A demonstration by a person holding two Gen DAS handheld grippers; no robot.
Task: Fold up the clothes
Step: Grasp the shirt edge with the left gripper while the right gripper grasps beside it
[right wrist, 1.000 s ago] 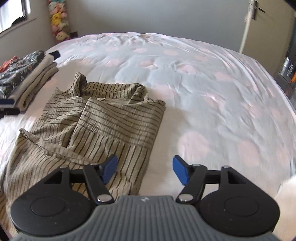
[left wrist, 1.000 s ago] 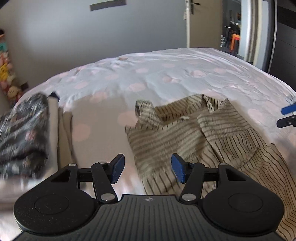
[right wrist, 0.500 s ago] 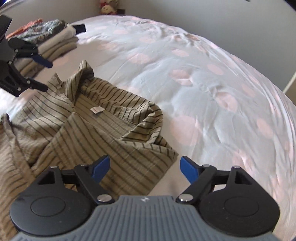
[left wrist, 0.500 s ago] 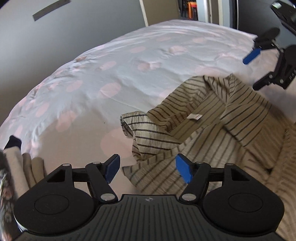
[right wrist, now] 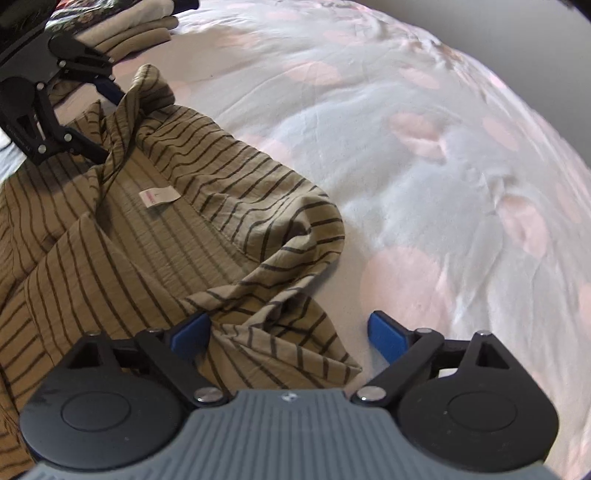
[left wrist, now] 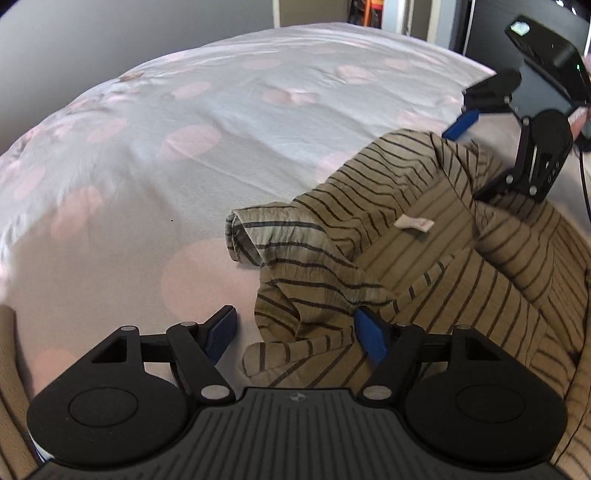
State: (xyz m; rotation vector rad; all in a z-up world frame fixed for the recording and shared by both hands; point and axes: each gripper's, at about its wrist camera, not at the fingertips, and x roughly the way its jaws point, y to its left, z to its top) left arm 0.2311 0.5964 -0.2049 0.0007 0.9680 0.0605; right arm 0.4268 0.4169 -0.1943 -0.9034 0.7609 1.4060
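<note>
Left wrist view: the left gripper [left wrist: 295, 334] is sitting wide open low over the striped shirt [left wrist: 424, 266], with a bunched edge of cloth lying between its blue pads but nothing pinched; its jaws have just been spreading wider
Right wrist view: the right gripper [right wrist: 288, 334] is gaping just as wide over the shirt's other bunched corner, cloth lying between its pads too, and it has just been opening as well
Shirt: lying rumpled and collar-up on the dotted bedspread [left wrist: 221, 122], white size tag [right wrist: 159, 196] showing, no neat fold in it yet
Progress: looking like an early stage for this shirt, I'd guess; a folded stack [right wrist: 136, 26] is already sitting by the bed edge
Still left: grabbing both corners, spreading it flat, folding
Only in right view: that stack, plus the tag's letter
Only in left view: a doorway [left wrist: 369, 14] past the bed
</note>
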